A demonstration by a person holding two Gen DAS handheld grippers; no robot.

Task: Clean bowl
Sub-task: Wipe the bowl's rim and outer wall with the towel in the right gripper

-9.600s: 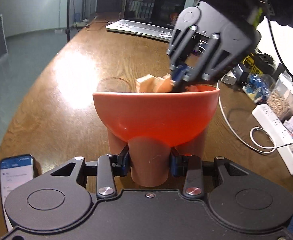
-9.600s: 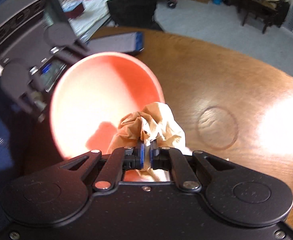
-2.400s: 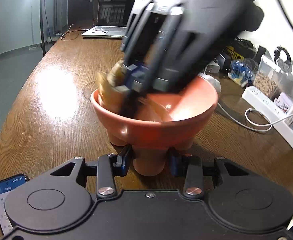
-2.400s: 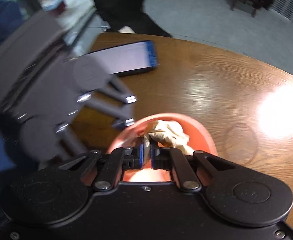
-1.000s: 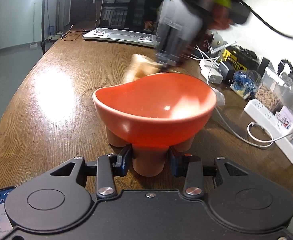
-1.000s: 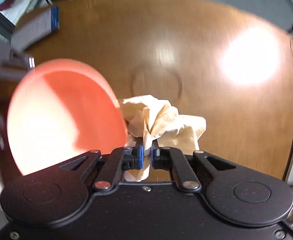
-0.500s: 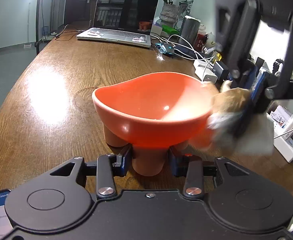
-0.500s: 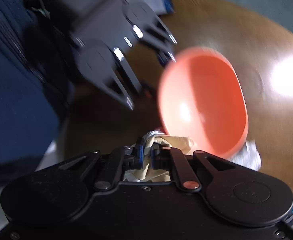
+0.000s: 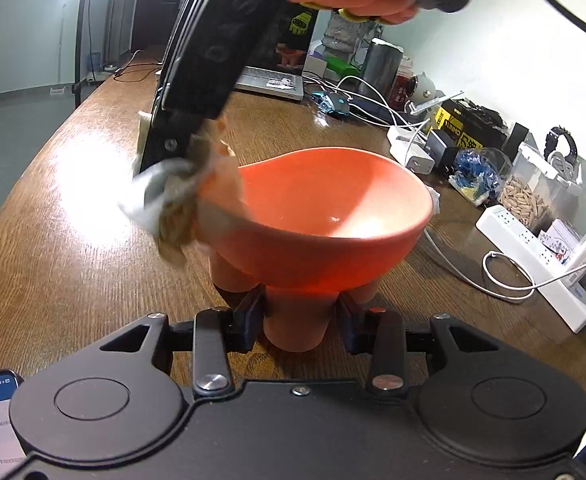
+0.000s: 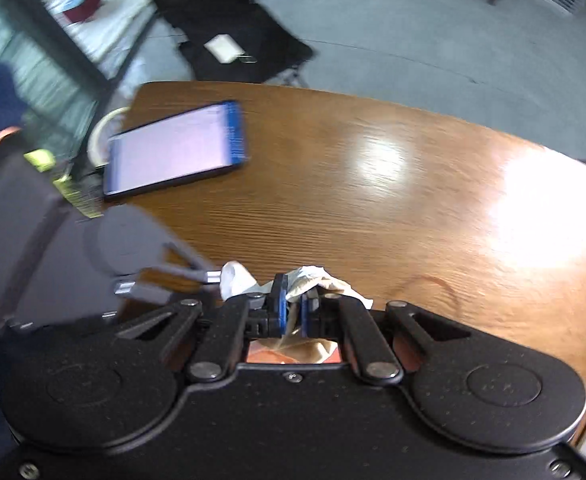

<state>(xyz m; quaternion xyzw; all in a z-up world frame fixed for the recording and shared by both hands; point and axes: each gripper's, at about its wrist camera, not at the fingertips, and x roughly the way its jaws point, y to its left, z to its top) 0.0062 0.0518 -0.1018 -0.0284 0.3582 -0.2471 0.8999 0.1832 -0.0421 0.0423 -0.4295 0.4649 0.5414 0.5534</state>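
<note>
While we've got the left gripper (image 9: 300, 322) clamped on the near foot of the orange bowl (image 9: 325, 216), the bowl's inside looks empty. Our right gripper (image 10: 291, 312) is pinched tight on a crumpled cloth (image 9: 173, 196), which drapes over the bowl's left rim. Left of it the wooden table (image 9: 73, 248) is open; chargers and a power strip (image 9: 533, 256) crowd the right edge. A phone (image 10: 177, 152) lies near the table's end, grey floor beyond.
</note>
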